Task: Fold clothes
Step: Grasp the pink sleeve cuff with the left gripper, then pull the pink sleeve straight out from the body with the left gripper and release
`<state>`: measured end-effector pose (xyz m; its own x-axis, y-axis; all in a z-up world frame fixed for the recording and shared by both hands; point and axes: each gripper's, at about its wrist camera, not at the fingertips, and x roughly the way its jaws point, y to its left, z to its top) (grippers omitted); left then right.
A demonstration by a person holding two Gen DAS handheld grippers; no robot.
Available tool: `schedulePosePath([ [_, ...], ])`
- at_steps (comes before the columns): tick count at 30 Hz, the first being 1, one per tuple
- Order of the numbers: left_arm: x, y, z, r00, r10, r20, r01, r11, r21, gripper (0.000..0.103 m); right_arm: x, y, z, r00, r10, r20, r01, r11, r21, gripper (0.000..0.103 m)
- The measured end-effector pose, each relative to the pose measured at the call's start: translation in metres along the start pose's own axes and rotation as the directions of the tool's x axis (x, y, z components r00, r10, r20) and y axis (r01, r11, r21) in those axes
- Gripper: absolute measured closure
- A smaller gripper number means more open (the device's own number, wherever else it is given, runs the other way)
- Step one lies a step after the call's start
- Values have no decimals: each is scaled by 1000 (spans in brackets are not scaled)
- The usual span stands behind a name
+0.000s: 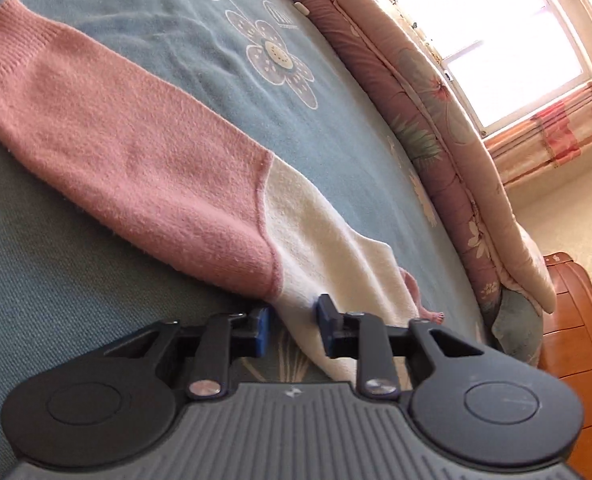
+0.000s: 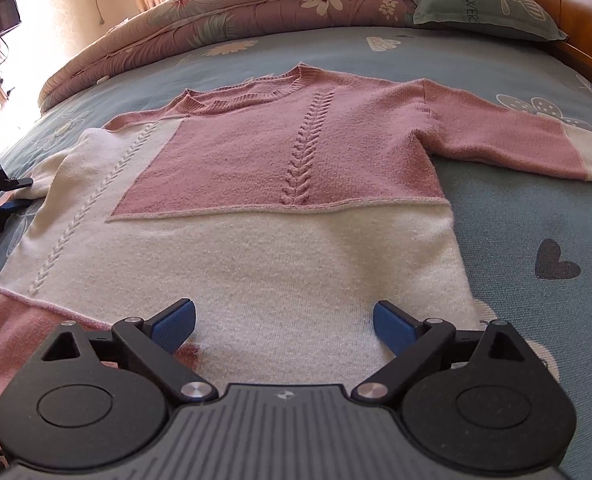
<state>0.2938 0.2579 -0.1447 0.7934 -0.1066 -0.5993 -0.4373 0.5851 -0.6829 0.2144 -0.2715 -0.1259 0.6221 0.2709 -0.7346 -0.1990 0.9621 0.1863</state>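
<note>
On bedspread (image 2: 516, 208), sweater (image 2: 255, 208) flat, neckline seemingly toward quilt (image 2: 223, 12)

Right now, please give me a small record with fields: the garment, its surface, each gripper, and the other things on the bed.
garment: pink and cream knitted sweater, spread flat, front up, neckline far from the right gripper
surface: blue-grey bed cover with flower print
left gripper: closed on the cream part of one sleeve
right gripper: open, above the cream lower body of the sweater, gripping nothing
other: folded floral quilt and green pillow at the far side
fold: not yet begun
</note>
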Motion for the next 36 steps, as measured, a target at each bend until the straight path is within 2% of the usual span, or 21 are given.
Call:
schedulePosePath([
  [2,-1,-4,2,1000,22,22,-22,1000,14,91,0,2,0,1000,-8,-4,8,1000,-17,5],
  [5,-11,-8,13,993,90,78,-95,993,73,93,0,3,-1,1000,-13,-7,13,1000,-27,5],
  [11,-23,10,32,996,91,13,-91,995,47,89,0,4,-1,1000,-19,-8,19,999,-33,5],
  [12,-28,15,32,997,75,6,-75,997,27,86,0,5,-1,1000,-22,-9,21,999,-34,5],
  [14,-40,31,33,1000,25,-7,-26,999,-38,75,0,6,-1,1000,-27,-11,27,999,-37,4],
  [16,-54,54,33,1000,-22,10,23,992,-121,56,0,7,-2,999,-30,-13,30,999,-40,4],
  [20,-68,90,40,995,-61,76,78,966,-246,55,0,9,-1,999,-39,-18,38,998,-41,3],
  [24,-61,111,48,986,-110,126,147,928,-342,54,0,12,-1,998,-56,-29,55,997,-48,3],
  [29,-53,119,55,969,-148,196,218,885,-411,53,-1,15,-1,996,-74,-44,72,996,-52,3],
  [31,-53,123,55,960,-169,222,252,868,-429,46,-2,16,-1,996,-81,-50,78,995,-54,3],
  [33,-54,128,53,951,-196,238,282,864,-417,43,-3,16,-2,995,-85,-53,82,995,-54,3],
  [36,-57,138,58,947,-203,250,294,861,-415,44,-2,17,-2,994,-96,-61,92,994,-64,2],
])
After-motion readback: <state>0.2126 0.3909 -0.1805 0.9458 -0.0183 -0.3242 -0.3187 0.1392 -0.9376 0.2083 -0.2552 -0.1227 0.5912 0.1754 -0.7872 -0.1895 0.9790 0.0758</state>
